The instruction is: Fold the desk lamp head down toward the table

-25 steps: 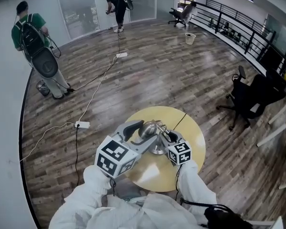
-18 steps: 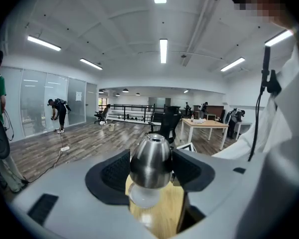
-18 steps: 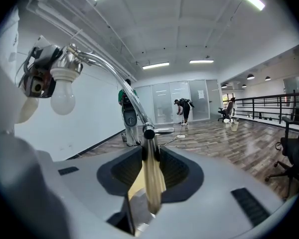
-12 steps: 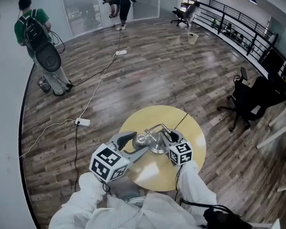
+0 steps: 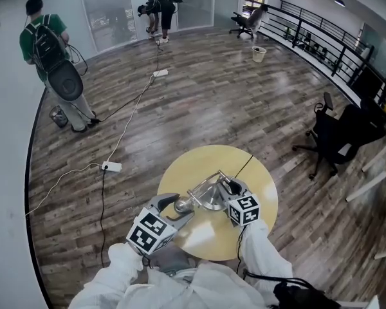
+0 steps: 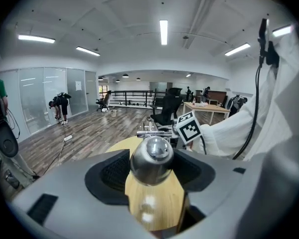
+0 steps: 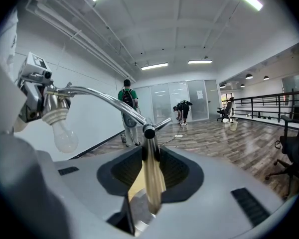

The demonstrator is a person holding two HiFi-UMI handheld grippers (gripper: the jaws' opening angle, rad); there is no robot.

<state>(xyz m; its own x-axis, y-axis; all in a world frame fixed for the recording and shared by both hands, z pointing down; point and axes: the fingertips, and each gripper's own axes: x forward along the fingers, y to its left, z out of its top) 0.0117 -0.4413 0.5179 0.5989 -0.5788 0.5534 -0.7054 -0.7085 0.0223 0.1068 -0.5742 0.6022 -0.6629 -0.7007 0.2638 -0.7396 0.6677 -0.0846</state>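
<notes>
A chrome desk lamp stands on the round yellow table (image 5: 196, 163), its base (image 5: 213, 203) near the middle. My left gripper (image 5: 180, 206) is shut on the rounded chrome lamp head (image 6: 151, 159), low over the table's near left part. My right gripper (image 5: 226, 188) is shut on the lamp's upright post (image 7: 150, 178), just under the joint (image 7: 148, 131). In the right gripper view the curved arm (image 7: 97, 94) runs up and left to the socket and bare bulb (image 7: 65, 137). The left pads (image 6: 114, 171) press on both sides of the head.
The lamp's black cord (image 5: 244, 165) runs off the table's far edge. A black office chair (image 5: 338, 134) stands to the right. A power strip and cables (image 5: 111, 167) lie on the wood floor at left. Two people (image 5: 48, 50) (image 5: 157, 8) are far off.
My left gripper has come down and toward me with the lamp head in it, and the lamp arm has folded lower over the table. The right gripper has stayed on the post.
</notes>
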